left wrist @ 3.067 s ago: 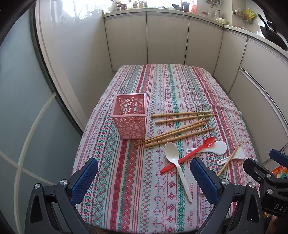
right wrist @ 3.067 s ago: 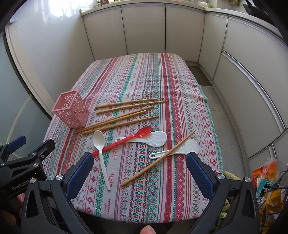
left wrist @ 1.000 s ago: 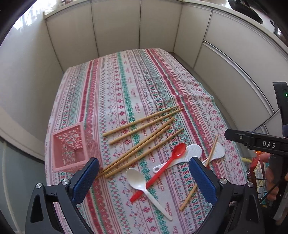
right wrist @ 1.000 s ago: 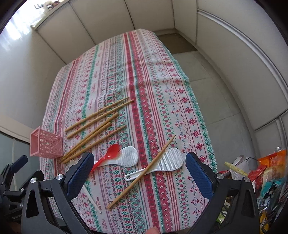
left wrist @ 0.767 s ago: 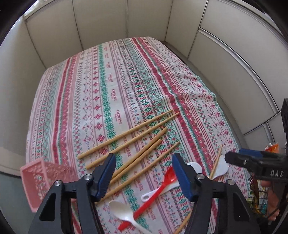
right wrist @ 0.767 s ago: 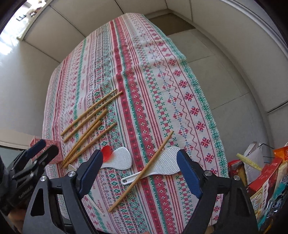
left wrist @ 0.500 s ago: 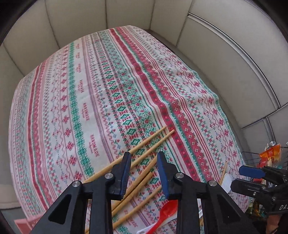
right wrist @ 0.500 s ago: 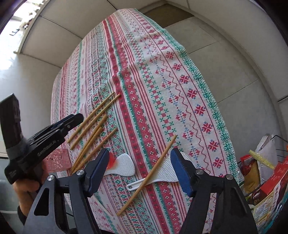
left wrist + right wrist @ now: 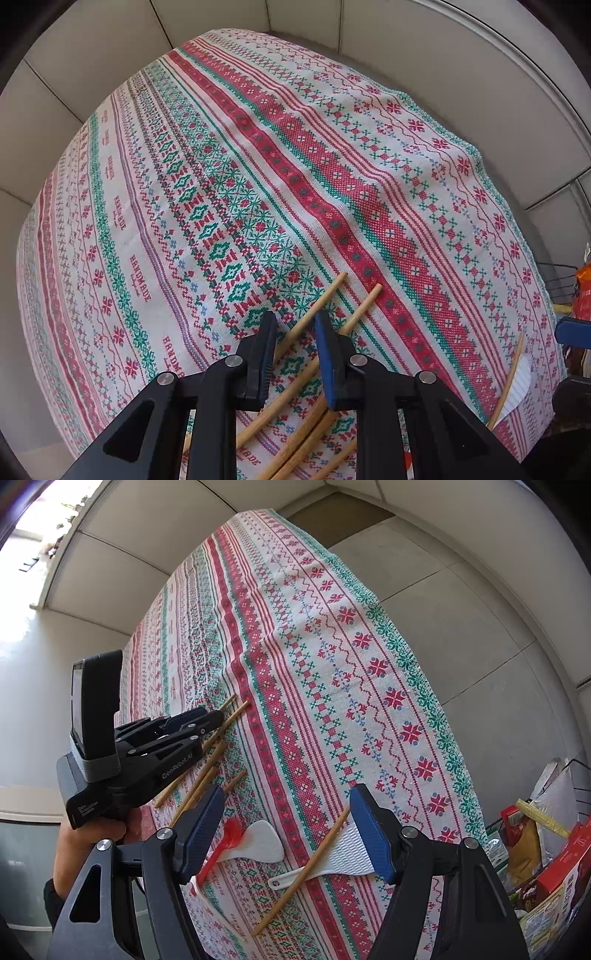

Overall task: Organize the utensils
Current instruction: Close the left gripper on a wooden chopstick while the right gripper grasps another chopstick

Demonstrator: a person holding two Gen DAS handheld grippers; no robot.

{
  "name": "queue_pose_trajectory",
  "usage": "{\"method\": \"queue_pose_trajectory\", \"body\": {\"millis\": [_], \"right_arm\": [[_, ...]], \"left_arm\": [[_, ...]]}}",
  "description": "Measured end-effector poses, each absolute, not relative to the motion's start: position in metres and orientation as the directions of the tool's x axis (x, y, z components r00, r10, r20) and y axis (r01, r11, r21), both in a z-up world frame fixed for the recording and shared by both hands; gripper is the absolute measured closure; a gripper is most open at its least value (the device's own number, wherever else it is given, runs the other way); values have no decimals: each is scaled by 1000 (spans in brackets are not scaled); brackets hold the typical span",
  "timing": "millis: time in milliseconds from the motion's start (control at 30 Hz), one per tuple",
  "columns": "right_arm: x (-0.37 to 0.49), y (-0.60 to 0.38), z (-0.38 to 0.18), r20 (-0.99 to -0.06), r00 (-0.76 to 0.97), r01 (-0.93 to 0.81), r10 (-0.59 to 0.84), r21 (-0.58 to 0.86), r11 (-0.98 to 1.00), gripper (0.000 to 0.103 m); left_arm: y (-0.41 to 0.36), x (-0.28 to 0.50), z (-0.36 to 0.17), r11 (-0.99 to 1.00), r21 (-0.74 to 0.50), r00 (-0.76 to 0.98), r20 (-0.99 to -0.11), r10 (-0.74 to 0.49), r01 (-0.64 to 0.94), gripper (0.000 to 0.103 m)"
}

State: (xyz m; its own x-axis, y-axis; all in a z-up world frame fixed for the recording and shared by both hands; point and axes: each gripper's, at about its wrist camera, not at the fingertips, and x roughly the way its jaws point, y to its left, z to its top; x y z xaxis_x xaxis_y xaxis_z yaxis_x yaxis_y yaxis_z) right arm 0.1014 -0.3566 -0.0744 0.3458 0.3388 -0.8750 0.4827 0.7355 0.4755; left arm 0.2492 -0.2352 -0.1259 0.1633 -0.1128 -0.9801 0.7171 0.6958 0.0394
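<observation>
Through the left wrist camera we look almost straight down on the woven tablecloth point(image 9: 229, 177), its red, green and white cross-stitch bands running diagonally and the word HANDMADE repeated along one stripe. The left gripper point(image 9: 293, 334) has its jaws closing around the outermost bamboo chopstick point(image 9: 321, 306), which runs between the fingers; whether the ribbed black pad and the blue pad already press on it we cannot tell, and a narrow gap shows on either side. A second chopstick point(image 9: 364, 304) lies just beside it, parallel, and more round, pale-wood sticks fan out below the fingers.

The right wrist camera gives us what the first cannot: the left gripper from outside, a black plastic body with a boxy camera block strapped on, held by a hand point(image 9: 83, 845) (only the knuckles show). It also shows the near table edge, where the right gripper point(image 9: 286, 832) hangs with its blue textured pads standing wide, grasping nothing. Between those pads lie a lone chopstick point(image 9: 303, 873), laid slantwise over a white ribbed rice paddle point(image 9: 347, 860), a smoother white paddle point(image 9: 260, 843) and a glossy red plastic spoon point(image 9: 221, 849) partly resting on it. The group of chopsticks point(image 9: 208, 760) sits beyond, under the left gripper. At the far right, beside the table, we make out crinkled snack packets point(image 9: 546, 864).
</observation>
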Motion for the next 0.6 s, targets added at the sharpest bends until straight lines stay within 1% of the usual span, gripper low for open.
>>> {"method": "queue_pose_trajectory", "body": {"millis": [67,167,300,367,533,600], "right_arm": [[100,-360,-76,-874,347,494,339,478,727,30],[99,-364,-76,-873,352,505,338,481,717,30],[98,-366,-76,-866,362,508,345,494,706,30],[98,-364,-75,-863,363,504,351,498,706,30],[99,-361,-76,-859,363,498,361,507,704,30],[100,-361,-79,-856,362,502,370,513,697,30]], "left_arm": [[-238,253,-127,708,30,164,-979,-121,705,81],[-239,257,-128,738,12,168,-976,-139,675,84],[-231,267,-128,822,-43,153,-976,-156,568,91],[-219,269,-127,859,-77,135,-977,-167,507,93],[-204,265,-125,900,-91,140,-976,-165,427,98],[-187,259,-119,914,-134,142,-969,-201,383,98]]}}
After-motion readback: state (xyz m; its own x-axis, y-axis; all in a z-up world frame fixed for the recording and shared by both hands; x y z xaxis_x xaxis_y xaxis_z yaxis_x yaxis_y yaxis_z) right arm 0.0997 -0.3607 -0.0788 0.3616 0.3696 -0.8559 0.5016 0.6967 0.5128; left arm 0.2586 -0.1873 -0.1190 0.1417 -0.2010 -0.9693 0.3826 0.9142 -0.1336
